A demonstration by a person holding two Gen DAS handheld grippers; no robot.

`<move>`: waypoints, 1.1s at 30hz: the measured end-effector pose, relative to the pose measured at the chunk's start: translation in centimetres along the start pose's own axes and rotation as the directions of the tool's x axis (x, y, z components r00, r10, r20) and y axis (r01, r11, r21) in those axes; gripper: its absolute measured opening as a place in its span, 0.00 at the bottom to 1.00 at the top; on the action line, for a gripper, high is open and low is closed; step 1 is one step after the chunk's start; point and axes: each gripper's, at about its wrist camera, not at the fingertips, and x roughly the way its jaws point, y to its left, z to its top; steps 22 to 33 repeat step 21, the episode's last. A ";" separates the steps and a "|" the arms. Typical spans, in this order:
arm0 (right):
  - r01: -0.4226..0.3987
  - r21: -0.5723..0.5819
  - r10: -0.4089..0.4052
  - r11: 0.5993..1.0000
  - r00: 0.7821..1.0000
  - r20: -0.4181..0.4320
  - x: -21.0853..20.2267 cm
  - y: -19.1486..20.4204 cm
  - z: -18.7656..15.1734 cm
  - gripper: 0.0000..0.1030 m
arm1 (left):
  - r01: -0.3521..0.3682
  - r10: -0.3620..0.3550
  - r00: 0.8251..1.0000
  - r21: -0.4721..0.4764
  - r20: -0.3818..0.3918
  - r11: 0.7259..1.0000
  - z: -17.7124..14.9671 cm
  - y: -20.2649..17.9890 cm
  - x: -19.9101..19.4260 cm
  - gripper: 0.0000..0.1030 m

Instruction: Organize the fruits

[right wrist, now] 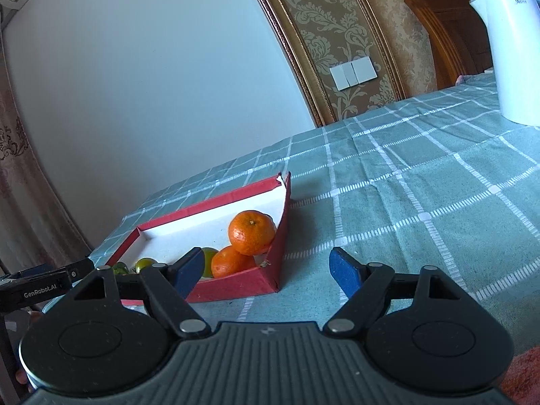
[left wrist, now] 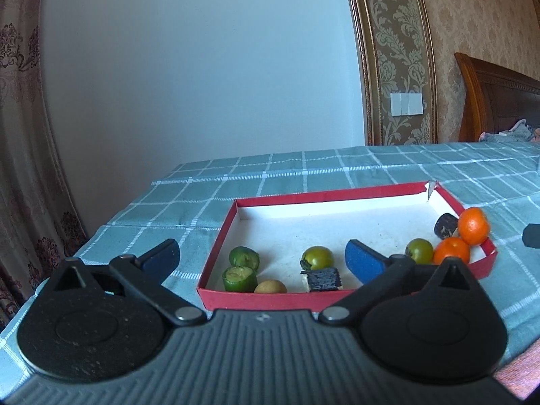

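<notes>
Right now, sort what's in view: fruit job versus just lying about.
Job:
red tray
two oranges, one stacked on the other
green fruits
cut green pieces
dark-topped blocks
left tool, open
right tool, open

Lying about:
white kettle
wall switch
checked tablecloth

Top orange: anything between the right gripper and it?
Partly. The red tray's near corner wall stands between the open right gripper and the top orange, which rests on the lower orange inside that corner. From above, nothing visible blocks it.
</notes>
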 end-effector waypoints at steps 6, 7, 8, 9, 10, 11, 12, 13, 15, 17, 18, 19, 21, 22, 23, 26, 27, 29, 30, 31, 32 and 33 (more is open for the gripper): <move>0.004 -0.077 -0.007 0.997 0.999 -0.041 -0.6 4.2 -0.7 0.84 | 0.019 -0.019 1.000 -0.019 0.007 1.000 -0.4 -0.3 -2.3 1.00; 0.010 -0.093 -0.015 0.996 0.999 -0.052 -0.5 4.9 -1.1 0.84 | 0.017 -0.017 1.000 -0.023 0.002 1.000 -0.4 -0.4 -2.4 1.00; 0.014 -0.106 -0.020 0.994 0.998 -0.057 -0.6 5.5 -1.3 0.84 | 0.014 -0.014 1.000 -0.027 -0.003 1.000 -0.5 -0.4 -2.6 1.00; 0.012 -0.115 -0.019 0.993 0.998 -0.060 -0.6 5.9 -1.6 0.84 | 0.010 -0.010 1.000 -0.031 -0.009 0.999 -0.5 -0.4 -2.7 1.00; 0.008 -0.123 -0.015 0.992 0.998 -0.059 -0.7 6.3 -1.9 0.84 | 0.008 -0.008 1.000 -0.036 -0.014 0.999 -0.6 -0.3 -2.8 1.00; 0.002 -0.126 -0.009 0.992 0.998 -0.059 -0.8 6.6 -2.0 0.84 | 0.004 -0.005 1.000 -0.039 -0.018 0.999 -0.7 -0.3 -2.9 1.00; -0.008 -0.126 0.000 0.992 0.998 -0.062 -0.9 6.8 -2.1 0.84 | -0.001 0.000 1.000 -0.043 -0.019 0.999 -0.8 -0.2 -3.0 1.00; -0.016 -0.126 0.008 0.992 0.998 -0.065 -1.0 7.1 -2.3 0.84 | -0.005 0.004 1.000 -0.045 -0.020 0.999 -0.9 -0.2 -3.1 1.00; -0.024 -0.128 0.015 0.991 0.998 -0.065 -1.2 7.4 -2.5 0.84 | -0.007 0.006 1.000 -0.053 -0.021 0.999 -1.0 0.1 -3.3 1.00; -0.027 -0.130 0.019 0.991 0.998 -0.064 -1.3 7.6 -2.5 0.84 | -0.008 0.007 1.000 -0.057 -0.022 0.998 -1.1 0.2 -3.5 1.00; -0.028 -0.131 0.020 0.991 0.998 -0.063 -1.4 7.7 -2.6 0.84 | -0.008 0.007 1.000 -0.059 -0.022 0.998 -1.1 0.3 -3.6 1.00; -0.028 -0.132 0.020 0.991 0.998 -0.062 -1.4 7.7 -2.6 0.84 | -0.007 0.006 1.000 -0.060 -0.021 0.998 -1.1 0.4 -3.7 1.00; -0.028 -0.131 0.019 0.991 0.998 -0.064 -1.5 7.8 -2.7 0.84 | -0.006 0.004 1.000 -0.062 -0.021 0.998 -1.2 0.5 -3.9 1.00; -0.028 -0.131 0.019 0.991 0.998 -0.064 -1.5 7.8 -2.7 0.84 | -0.006 0.004 1.000 -0.062 -0.021 0.998 -1.2 0.5 -3.9 1.00; -0.028 -0.131 0.019 0.991 0.998 -0.064 -1.5 7.8 -2.7 0.84 | -0.006 0.004 1.000 -0.062 -0.021 0.998 -1.2 0.5 -3.9 1.00; -0.028 -0.131 0.019 0.991 0.998 -0.064 -1.5 7.8 -2.7 0.84 | -0.006 0.004 1.000 -0.062 -0.021 0.998 -1.2 0.5 -3.9 1.00; -0.028 -0.131 0.019 0.991 0.998 -0.064 -1.5 7.8 -2.7 0.84 | -0.006 0.004 1.000 -0.062 -0.021 0.998 -1.2 0.5 -3.9 1.00; -0.028 -0.131 0.019 0.991 0.998 -0.064 -1.5 7.8 -2.7 0.84 | -0.006 0.004 1.000 -0.062 -0.021 0.998 -1.2 0.5 -3.9 1.00; -0.028 -0.131 0.019 0.991 0.998 -0.064 -1.5 7.8 -2.7 0.84 | -0.006 0.004 1.000 -0.062 -0.021 0.998 -1.2 0.5 -3.9 1.00; -0.028 -0.131 0.019 0.991 0.998 -0.064 -1.5 7.8 -2.7 0.84 | -0.006 0.004 1.000 -0.062 -0.021 0.998 -1.2 0.5 -3.9 1.00; -0.028 -0.131 0.019 0.991 0.998 -0.064 -1.5 7.8 -2.7 0.84 | -0.006 0.004 1.000 -0.062 -0.021 0.998 -1.2 0.5 -3.9 1.00; -0.028 -0.131 0.019 0.991 0.998 -0.064 -1.5 7.8 -2.7 0.84 | -0.006 0.004 1.000 -0.062 -0.021 0.998 -1.2 0.5 -3.9 1.00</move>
